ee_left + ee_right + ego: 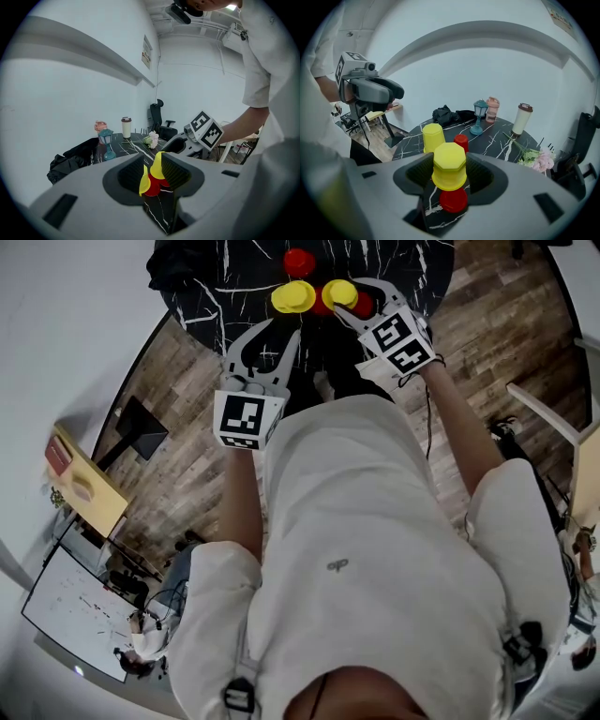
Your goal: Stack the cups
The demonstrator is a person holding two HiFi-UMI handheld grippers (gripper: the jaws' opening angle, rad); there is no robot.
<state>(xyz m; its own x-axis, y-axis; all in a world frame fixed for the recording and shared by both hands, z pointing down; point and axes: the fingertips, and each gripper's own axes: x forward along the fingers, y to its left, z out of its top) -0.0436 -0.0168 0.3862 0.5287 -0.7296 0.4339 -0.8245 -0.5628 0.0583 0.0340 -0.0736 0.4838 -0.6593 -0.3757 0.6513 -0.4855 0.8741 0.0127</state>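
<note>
On the black marble table (202, 282) stand an upside-down yellow cup (293, 296) and a red cup (299, 261) behind it. My right gripper (354, 294) is shut on a second upside-down yellow cup (449, 166), which hangs just above another red cup (453, 200) on the table. The free yellow cup (433, 137) and far red cup (461, 142) stand beyond it to the left. My left gripper (281, 331) hovers at the table's near edge, open, with nothing between its jaws. Through its gap the yellow cups (158, 166) and a red cup (152, 186) show.
At the table's far side stand a teal lantern (480, 117), a pink bottle (491, 108) and a lidded paper cup (521, 119). Pink flowers (536, 160) lie to the right, a black cloth bundle (449, 115) at the back. Wooden floor (187, 418) surrounds the table.
</note>
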